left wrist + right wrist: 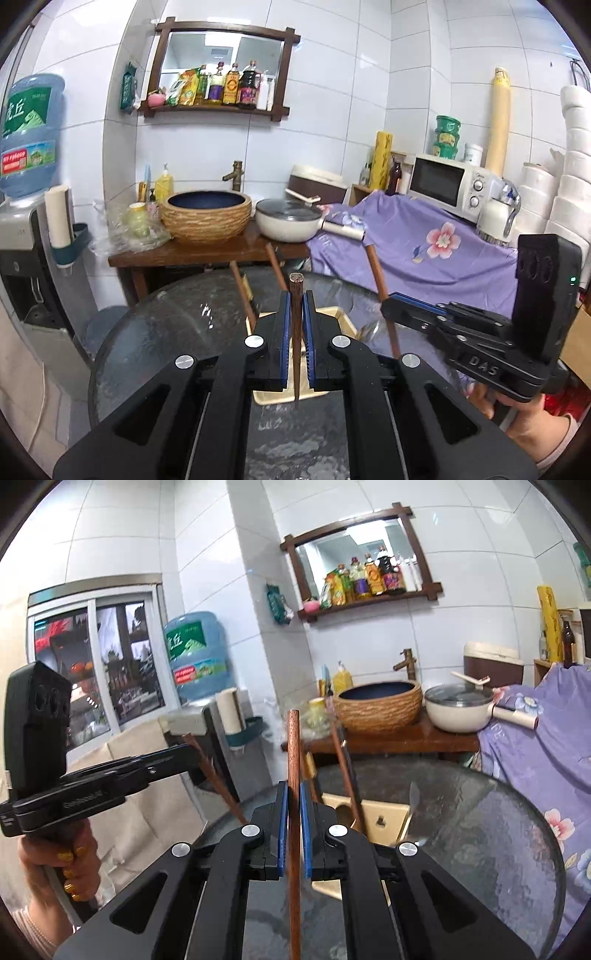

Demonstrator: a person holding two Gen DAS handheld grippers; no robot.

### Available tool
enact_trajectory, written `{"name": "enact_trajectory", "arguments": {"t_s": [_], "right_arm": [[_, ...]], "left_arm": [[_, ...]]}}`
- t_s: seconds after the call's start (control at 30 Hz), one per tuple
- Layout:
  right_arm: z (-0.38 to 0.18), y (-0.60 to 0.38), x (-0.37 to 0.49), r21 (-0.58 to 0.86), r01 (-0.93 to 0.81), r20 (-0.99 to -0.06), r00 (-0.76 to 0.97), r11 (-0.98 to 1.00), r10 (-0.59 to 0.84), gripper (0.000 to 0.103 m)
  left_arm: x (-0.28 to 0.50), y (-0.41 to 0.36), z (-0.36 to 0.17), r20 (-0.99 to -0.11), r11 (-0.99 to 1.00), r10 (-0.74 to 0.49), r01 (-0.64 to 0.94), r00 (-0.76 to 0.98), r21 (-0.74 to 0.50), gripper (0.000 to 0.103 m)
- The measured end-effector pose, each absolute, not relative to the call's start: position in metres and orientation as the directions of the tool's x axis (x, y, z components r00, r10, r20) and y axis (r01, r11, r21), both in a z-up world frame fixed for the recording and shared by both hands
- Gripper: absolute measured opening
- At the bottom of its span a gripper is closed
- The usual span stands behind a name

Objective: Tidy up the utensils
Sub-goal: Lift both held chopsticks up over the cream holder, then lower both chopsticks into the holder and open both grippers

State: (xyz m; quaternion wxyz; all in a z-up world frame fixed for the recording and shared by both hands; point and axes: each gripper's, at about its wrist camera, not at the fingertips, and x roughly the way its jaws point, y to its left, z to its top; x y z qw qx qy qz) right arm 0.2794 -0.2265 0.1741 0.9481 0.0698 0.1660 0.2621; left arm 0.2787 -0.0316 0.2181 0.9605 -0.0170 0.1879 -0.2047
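Item one: left gripper (295, 325), jaws narrowed onto a dark wooden chopstick (296, 332), held near upright, blunt end up, tapered tip hanging just above the front edge of the wooden holder (341, 314). Item two: right gripper (294, 808), jaws likewise pinched on a second chopstick (294, 775), a redder wood, standing upright and running well above and below the pads. Item three: the holder, a pale box on the round glass table (480, 830), with other utensils already leaning in it. Handling, as I judge it: each stick is light, stiff and smooth, so it will not bend but may pivot or slide between the pads if I knock it against the box rim; a hold around mid-length, as I have now, keeps it from swinging, and I would lower tip first. The glass top is hard and slick, so a dropped stick would likely roll. View notes: the left camera shows the first stick's tip over the holder and the right gripper off to its right with its stick angled across; the right camera alone shows the holder's slotted face, a spatula-like blade (413, 797) standing in it, and the left gripper from the side, beside a window. Neither camera shows the holder's inside clearly, so I cannot tell which compartment is free.
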Motion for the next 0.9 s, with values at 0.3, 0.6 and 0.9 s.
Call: {"name": "enact_trajectory", "arguments": {"t_s": [0.3, 0.6, 0.9], "right_arm": [[0.21, -0.227, 0.312, 0.2, -0.439, -0.201, 0.857, 0.876, 0.475, 0.006], [0.222, -0.221, 0.361, 0.136, -0.367, -0.191, 0.902, 0.92, 0.388, 0.006], [0.23, -0.214, 0.388, 0.07, -0.32, -0.139, 0.935, 0.945, 0.327, 0.006]], "left_arm": [[0.301, -0.035, 0.275, -0.309, 0.913, -0.407, 0.386, 0.86, -0.128, 0.007], [0.355, -0.039, 0.299, -0.286, 0.936, -0.348, 0.316, 0.893, -0.153, 0.007], [0.383, -0.04, 0.312, -0.254, 0.939, -0.333, 0.297, 0.908, -0.171, 0.007]]}}
